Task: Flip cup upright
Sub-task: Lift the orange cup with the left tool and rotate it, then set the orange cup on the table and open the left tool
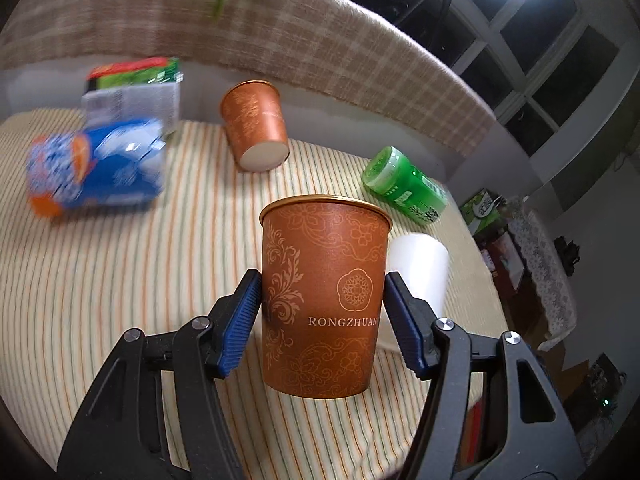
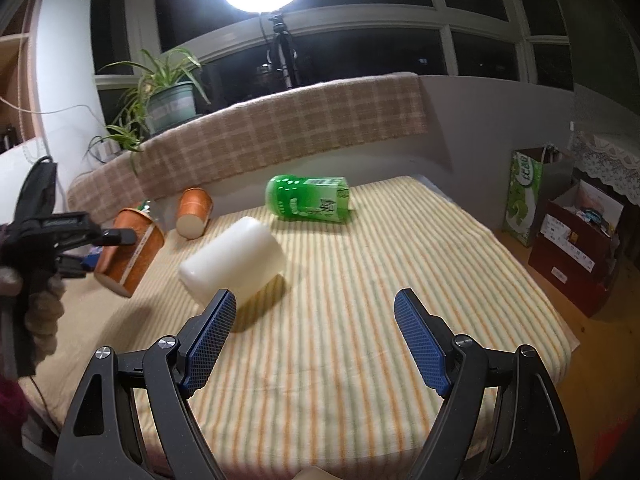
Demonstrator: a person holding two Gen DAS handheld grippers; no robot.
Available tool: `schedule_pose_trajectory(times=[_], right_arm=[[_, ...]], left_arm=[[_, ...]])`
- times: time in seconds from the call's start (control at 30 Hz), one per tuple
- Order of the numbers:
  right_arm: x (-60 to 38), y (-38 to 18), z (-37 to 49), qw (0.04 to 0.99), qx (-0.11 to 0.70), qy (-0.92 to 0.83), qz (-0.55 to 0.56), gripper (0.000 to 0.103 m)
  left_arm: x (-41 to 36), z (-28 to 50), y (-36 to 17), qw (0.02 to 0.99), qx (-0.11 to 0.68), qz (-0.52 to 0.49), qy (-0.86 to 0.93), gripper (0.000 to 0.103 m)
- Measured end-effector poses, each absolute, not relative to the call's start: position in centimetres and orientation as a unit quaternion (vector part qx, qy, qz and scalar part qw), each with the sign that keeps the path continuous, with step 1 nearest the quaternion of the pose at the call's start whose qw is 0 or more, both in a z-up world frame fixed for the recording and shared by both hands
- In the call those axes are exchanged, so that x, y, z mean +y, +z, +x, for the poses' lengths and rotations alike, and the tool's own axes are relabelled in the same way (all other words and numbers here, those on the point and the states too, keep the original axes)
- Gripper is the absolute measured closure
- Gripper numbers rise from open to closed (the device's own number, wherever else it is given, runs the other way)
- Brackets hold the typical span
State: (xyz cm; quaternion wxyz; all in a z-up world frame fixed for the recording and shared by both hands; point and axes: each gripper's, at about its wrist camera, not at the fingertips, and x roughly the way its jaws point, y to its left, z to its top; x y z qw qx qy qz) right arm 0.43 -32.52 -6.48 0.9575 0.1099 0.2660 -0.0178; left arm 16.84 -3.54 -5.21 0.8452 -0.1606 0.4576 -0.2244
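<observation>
My left gripper [image 1: 322,292] is shut on an orange paper cup [image 1: 324,300] with gold patterns, mouth up, held above the striped cloth [image 1: 120,280]. In the right wrist view the same cup [image 2: 130,256] hangs tilted in the left gripper [image 2: 116,236] at the far left. A second orange cup [image 1: 256,126] lies on its side at the back, bottom toward me; it also shows in the right wrist view [image 2: 195,213]. A white cup [image 2: 232,256] lies on its side ahead of my right gripper [image 2: 316,320], which is open and empty.
A green plastic jar [image 2: 310,199] lies on its side at the back. A blue and orange packet [image 1: 96,168] and a green and red packet [image 1: 136,80] lie at the left. A plaid-covered ledge [image 2: 280,120] bounds the far side. Boxes [image 2: 576,240] stand on the floor at right.
</observation>
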Motion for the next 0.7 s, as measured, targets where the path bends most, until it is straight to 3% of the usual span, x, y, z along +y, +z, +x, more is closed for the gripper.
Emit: schedule_pose_trajectory(times=[0.43,0.7], right_arm=[[-29.0,-6.3,1.1,0.955,0.276,0.040,0.098,0.021],[-27.3,-6.5,1.4,0.947,0.296,0.072,0.102,0.021]], left_arm=[[0.0,9.0,-10.5,0.825,0.459,-0.285,-0.167,0.039],[-0.2,9.2,-11.4,0.823,0.467,-0.274,-0.171,0.034]])
